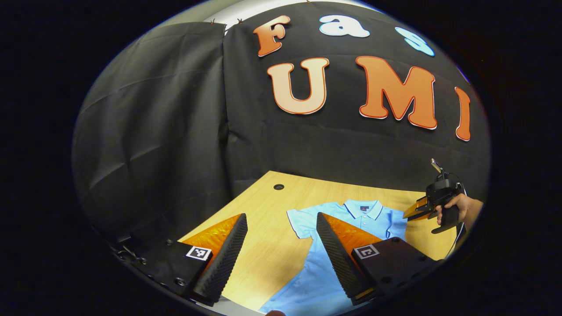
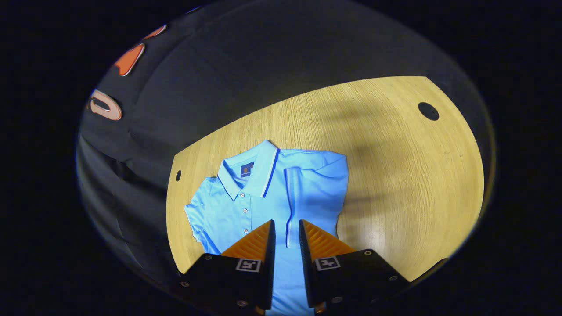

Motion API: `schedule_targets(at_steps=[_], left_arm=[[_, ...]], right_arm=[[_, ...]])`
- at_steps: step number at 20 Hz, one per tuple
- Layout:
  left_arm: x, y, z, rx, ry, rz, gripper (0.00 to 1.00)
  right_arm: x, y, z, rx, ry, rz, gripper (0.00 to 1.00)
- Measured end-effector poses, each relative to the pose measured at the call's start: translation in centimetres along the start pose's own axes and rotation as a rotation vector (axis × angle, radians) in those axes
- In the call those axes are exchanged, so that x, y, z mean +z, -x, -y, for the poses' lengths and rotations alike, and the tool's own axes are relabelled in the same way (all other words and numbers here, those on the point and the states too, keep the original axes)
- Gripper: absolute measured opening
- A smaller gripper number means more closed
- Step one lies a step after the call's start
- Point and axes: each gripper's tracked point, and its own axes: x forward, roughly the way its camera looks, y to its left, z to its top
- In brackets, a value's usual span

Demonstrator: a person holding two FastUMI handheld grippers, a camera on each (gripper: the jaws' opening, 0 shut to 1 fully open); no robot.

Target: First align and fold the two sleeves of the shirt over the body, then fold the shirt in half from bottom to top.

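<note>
With one sleeve [image 2: 322,164] already lying over the shirt [image 2: 246,206], the left gripper [image 1: 281,250], jaws wide, should take the other sleeve [image 1: 300,221] by its hem, while the right gripper [image 2: 286,245] hovers with jaws narrow and empty.

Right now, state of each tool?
Left tool: open wide, holding nothing, above the light blue polo shirt.
Right tool: narrow gap, sleeve edge between its fingers; grip cannot be told.

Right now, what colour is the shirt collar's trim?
The shirt is light blue; the collar has white and dark blue edge stripes, clearest in the right gripper view.
</note>
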Motion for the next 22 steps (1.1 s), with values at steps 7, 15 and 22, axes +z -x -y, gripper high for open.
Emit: schedule_targets(at_steps=[7, 15, 22], left_arm=[[-2.8, -4.7, 0.3, -0.097, 0.095, -0.191, 1.00], [-8.0, -12.2, -0.5, -0.124, 0.156, -0.576, 0.98], [-10.6, -19.1, 1.3, -0.181, 0.103, -0.769, 1.00]], right_arm=[[0.1, 4.5, 1.4, -0.069, 0.138, 0.106, 0.84], [-1.2, 9.7, 2.9, -0.142, 0.081, 0.220, 0.98], [-2.5, 13.7, 5.0, -0.249, 0.082, 0.349, 0.99]])
